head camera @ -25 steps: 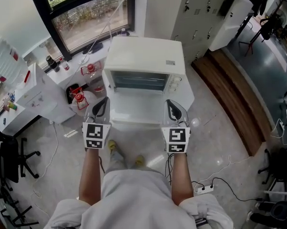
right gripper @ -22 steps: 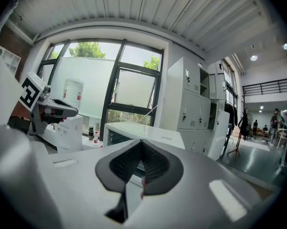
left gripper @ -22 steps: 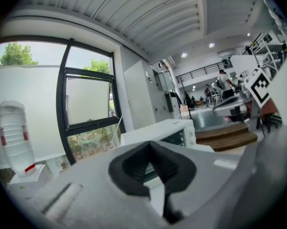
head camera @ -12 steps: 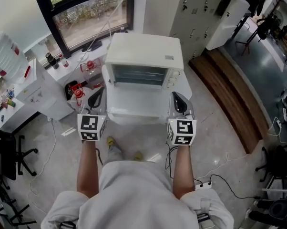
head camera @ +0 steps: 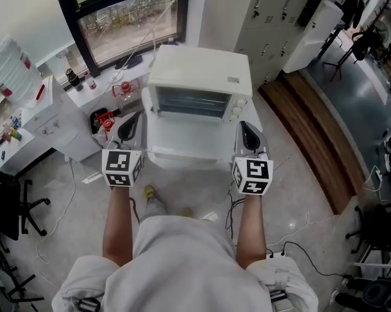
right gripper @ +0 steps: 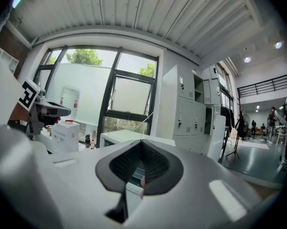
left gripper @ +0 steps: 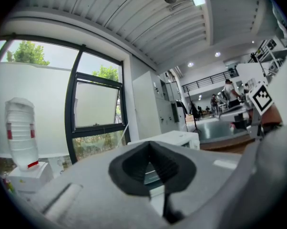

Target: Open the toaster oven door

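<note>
A white toaster oven [head camera: 202, 70] stands on a low white stand ahead of me. Its glass door [head camera: 186, 138] hangs down flat and open, and the dark cavity [head camera: 190, 103] shows. My left gripper [head camera: 132, 122] hovers off the door's left edge, shut and holding nothing. Off the door's right edge, my right gripper [head camera: 245, 130] is also shut and holds nothing. The left gripper view has its closed jaws [left gripper: 150, 163] in front of the oven [left gripper: 174, 138]. In the right gripper view the closed jaws [right gripper: 139, 168] partly hide the oven [right gripper: 127, 137].
A water dispenser with a bottle [head camera: 10, 64] stands at the left beside a white cabinet [head camera: 52, 125]. Red items [head camera: 121, 90] sit on the shelf left of the oven. Grey lockers [head camera: 273, 12] and a wooden step [head camera: 312, 129] lie to the right. A power strip [head camera: 277, 255] and cables lie on the floor.
Both grippers have drifted slightly outward, away from each other, to either side of the open door. The door has stayed down and both stay shut.
</note>
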The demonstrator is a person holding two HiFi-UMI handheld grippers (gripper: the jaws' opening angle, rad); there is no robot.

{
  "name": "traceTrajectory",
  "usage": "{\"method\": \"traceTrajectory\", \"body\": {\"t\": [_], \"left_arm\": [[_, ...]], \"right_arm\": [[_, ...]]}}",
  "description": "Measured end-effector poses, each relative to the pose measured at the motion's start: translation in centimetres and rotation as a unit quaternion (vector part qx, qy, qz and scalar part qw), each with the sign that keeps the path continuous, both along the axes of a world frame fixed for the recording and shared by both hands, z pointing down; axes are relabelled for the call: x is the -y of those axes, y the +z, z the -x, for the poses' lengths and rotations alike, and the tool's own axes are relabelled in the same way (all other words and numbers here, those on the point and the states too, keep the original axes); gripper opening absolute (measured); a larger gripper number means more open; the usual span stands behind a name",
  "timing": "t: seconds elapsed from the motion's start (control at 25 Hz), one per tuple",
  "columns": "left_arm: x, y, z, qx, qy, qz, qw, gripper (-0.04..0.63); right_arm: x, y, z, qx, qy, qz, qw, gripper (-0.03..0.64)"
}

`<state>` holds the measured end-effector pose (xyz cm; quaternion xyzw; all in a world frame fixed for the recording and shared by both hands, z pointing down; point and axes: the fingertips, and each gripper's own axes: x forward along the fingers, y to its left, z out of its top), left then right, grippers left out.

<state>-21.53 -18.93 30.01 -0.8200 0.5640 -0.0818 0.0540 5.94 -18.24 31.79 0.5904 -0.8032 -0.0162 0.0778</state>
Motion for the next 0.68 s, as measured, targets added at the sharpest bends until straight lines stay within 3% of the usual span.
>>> {"method": "traceTrajectory", "body": {"t": [0.44,0.68], "left_arm": [[0.1,-0.9,0.5,-0.045,-0.01,-0.007,0.9989,-0.002],[0.4,-0.7,0.8,-0.046,-0.011,-0.004,0.9989,-0.002]], "right_arm": [[0.0,-1.2,-0.5,-0.008,-0.006,-0.011,1.0,0.003],[0.2,-0.8,-1.0,-0.011,-0.005,-0.01,1.0,0.003]]}}
